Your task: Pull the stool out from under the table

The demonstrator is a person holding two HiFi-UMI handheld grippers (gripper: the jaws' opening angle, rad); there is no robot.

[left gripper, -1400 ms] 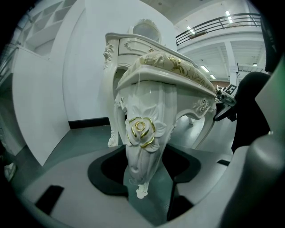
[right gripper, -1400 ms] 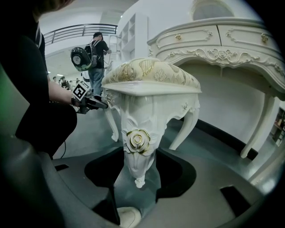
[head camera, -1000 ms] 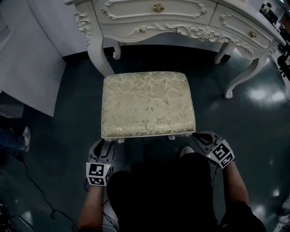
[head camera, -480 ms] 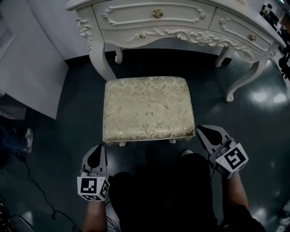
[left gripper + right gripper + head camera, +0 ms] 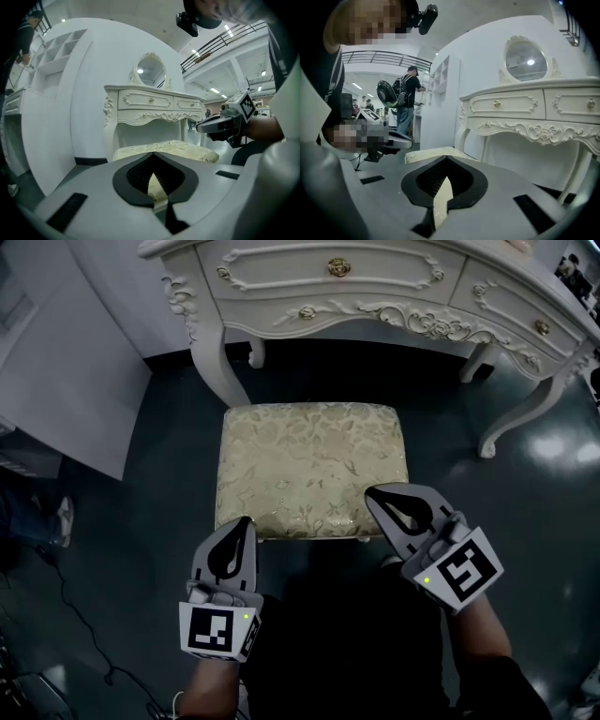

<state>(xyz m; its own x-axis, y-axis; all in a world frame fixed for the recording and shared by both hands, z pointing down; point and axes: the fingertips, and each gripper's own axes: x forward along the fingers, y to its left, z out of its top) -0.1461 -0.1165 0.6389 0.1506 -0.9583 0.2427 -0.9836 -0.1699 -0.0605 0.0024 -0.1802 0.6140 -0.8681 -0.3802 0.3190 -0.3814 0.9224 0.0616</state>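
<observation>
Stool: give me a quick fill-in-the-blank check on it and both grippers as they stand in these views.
1. The stool stands in front of the table, not ____ it.
2. The left gripper has its jaws ____.
3. The right gripper, also shut, holds ____.
Missing words: under; shut; nothing.

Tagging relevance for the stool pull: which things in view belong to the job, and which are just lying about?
Job:
- stool
- table
- left gripper, jaws shut, empty
- right gripper, jaws shut, empty

Just around:
- white shelving unit
- mirror on the table
- bystander's shoe
</observation>
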